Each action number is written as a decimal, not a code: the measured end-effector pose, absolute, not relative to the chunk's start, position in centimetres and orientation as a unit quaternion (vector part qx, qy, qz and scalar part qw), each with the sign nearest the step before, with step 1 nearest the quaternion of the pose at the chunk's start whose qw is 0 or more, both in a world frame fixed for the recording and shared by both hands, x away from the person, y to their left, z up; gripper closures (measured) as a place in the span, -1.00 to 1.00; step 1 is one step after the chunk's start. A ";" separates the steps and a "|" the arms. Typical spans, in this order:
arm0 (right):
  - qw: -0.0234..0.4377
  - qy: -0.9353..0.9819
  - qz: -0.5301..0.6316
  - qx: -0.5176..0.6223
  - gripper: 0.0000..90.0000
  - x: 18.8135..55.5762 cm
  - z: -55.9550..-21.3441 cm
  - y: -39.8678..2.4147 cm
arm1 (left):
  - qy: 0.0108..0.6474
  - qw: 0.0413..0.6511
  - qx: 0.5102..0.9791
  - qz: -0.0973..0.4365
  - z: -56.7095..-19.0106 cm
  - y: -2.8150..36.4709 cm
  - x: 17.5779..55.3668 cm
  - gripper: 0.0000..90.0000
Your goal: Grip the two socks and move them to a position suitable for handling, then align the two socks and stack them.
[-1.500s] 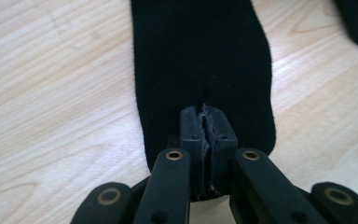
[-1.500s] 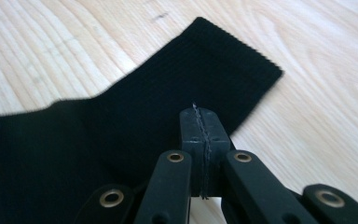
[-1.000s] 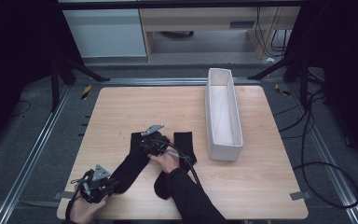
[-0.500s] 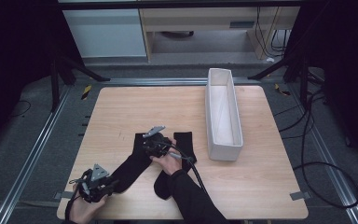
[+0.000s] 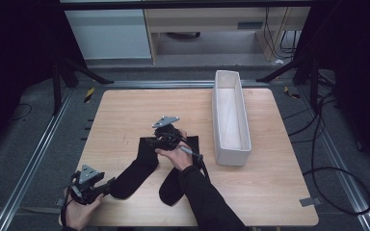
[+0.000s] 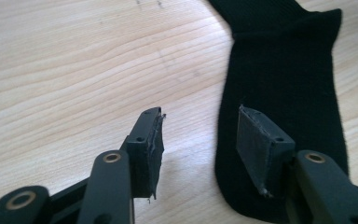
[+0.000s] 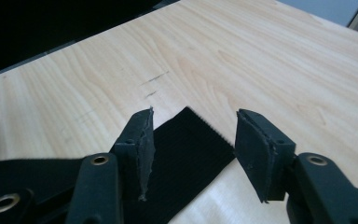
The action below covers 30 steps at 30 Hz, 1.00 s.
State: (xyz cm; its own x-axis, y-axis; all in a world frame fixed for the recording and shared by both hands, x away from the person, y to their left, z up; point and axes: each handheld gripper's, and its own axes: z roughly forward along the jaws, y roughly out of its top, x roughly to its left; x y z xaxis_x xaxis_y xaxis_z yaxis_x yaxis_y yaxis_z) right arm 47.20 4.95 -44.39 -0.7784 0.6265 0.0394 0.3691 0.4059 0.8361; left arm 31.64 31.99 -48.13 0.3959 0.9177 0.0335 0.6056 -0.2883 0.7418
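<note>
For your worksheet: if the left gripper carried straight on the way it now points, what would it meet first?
Probably the toe end of the long black ribbed sock lying flat on the light wooden table. The left gripper has just been opening, with nothing between its pads; depth is uncertain.

Black left gripper (image 5: pixel 110 182) and right gripper (image 5: pixel 160 138), grey triangular top plates, brass rivets, worn dark pads (image 6: pixel 251 140); black sleeve (image 5: pixel 207 202).
</note>
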 end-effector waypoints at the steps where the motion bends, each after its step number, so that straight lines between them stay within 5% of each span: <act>1: 0.142 0.827 0.453 0.300 0.02 47.6 -44.3 5.1 | 0.498 0.330 0.766 0.236 -48.2 32.1 31.7 0.09; 11: 0.140 0.827 0.443 0.318 -0.19 50.3 -45.3 6.3 | 0.503 0.324 0.766 0.236 -48.3 32.2 31.7 0.02; 30: 0.120 0.857 0.387 0.317 -0.10 51.8 -49.4 8.4 | 0.502 0.293 0.792 0.185 -49.0 30.9 31.2 0.16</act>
State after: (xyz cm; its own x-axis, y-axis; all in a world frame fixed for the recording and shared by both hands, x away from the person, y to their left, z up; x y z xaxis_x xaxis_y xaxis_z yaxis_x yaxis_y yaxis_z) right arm 51.76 8.42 -49.35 -0.7700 0.6368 0.0397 0.4510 0.4991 0.7399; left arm 31.16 30.90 -48.99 0.4268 0.9044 -0.0003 0.6876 -0.3243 0.6497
